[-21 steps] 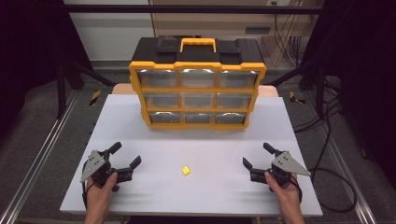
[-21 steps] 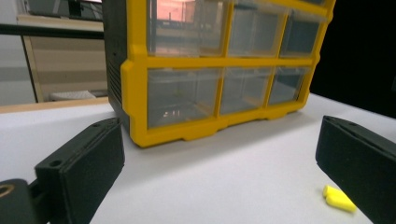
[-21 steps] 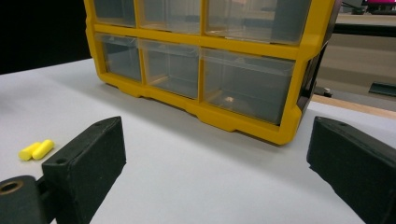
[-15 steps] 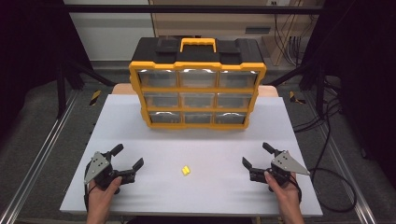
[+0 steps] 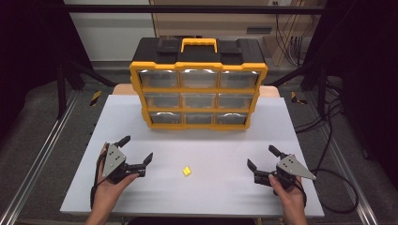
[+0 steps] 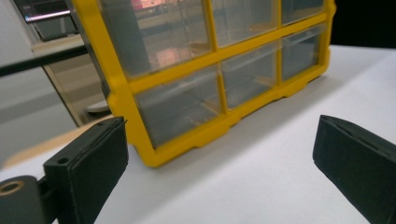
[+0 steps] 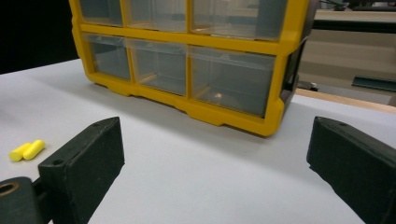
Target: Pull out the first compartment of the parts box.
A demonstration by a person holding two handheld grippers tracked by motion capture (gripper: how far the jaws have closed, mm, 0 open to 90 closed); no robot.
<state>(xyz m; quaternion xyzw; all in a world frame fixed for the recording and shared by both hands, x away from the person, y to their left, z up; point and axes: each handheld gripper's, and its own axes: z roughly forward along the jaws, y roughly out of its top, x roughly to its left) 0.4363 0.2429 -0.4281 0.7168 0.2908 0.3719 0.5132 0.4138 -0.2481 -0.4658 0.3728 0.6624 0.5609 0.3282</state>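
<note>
A yellow and black drawer cabinet (image 5: 199,84) with clear drawers stands at the back of the white table (image 5: 197,187). Two small yellow foam plugs (image 5: 187,171) lie side by side near the table's front middle; the plugs (image 7: 27,150) also show at the left of the right gripper view. My left gripper (image 5: 137,150) is open over the front left of the table, held in a hand, nothing between its jaws. My right gripper (image 5: 263,157) is open at the front right, also empty. The cabinet (image 6: 205,70) fills the upper part of the left gripper view, and the cabinet (image 7: 191,60) stands ahead of the right gripper.
Metal rails run along both sides of the table. Cables (image 5: 328,122) lie on the floor at the right. A black frame post (image 5: 61,84) stands at the left. Open table surface lies between the cabinet and the two grippers.
My left gripper has shifted forward and to the right, a little toward the table's middle. The right gripper and the yellow plugs have stayed where they were.
</note>
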